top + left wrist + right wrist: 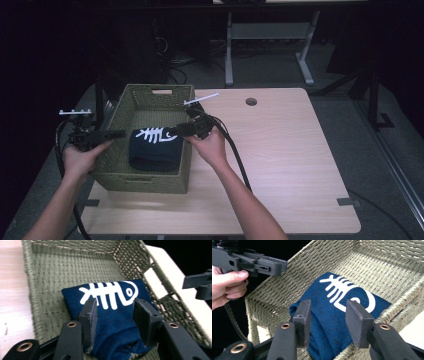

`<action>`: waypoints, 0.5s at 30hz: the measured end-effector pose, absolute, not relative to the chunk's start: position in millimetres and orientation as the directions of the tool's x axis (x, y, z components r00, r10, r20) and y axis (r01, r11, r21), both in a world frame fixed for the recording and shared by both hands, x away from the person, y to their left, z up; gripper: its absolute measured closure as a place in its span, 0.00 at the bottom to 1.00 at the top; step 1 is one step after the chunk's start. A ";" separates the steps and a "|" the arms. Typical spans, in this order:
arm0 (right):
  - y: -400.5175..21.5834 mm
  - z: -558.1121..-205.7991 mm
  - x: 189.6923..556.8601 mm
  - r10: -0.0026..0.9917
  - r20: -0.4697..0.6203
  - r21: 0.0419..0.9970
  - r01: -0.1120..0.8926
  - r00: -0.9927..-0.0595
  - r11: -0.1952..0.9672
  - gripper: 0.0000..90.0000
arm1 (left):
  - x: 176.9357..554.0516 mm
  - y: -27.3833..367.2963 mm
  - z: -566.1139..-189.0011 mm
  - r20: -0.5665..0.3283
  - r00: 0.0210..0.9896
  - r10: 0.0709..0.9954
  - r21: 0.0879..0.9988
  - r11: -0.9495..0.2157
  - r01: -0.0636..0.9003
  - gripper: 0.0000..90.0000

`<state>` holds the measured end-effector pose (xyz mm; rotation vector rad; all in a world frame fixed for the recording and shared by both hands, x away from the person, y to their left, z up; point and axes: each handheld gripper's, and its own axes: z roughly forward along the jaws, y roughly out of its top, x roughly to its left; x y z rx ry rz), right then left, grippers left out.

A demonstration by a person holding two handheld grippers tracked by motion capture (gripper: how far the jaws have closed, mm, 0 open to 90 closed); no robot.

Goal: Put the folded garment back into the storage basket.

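Though wordless, fishbone-printed cloth (pixel 112 315)

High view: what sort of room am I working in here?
Probably a lab or workshop, not a home. A plain wooden desk with a cable hole stands on grey carpet, another desk's metal legs rise behind it, and cables lie under dark equipment. On the desk sits a woven basket.
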<state>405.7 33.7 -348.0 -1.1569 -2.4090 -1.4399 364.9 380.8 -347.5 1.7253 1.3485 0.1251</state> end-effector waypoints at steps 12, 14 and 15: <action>10.3 -345.7 407.0 0.475 0.507 0.720 0.657 -0.719 0.226 0.58 | 359.5 361.9 -342.2 -0.470 0.442 0.764 0.709 0.028 0.705 0.55; 4.5 -345.0 406.5 0.467 0.519 0.720 0.660 -0.716 0.213 0.57 | 358.8 357.9 -340.7 -0.463 0.446 0.766 0.711 0.020 0.703 0.54; 1.5 -344.6 406.3 0.465 0.517 0.723 0.658 -0.718 0.212 0.57 | 357.9 355.7 -339.8 -0.464 0.447 0.765 0.715 0.025 0.699 0.54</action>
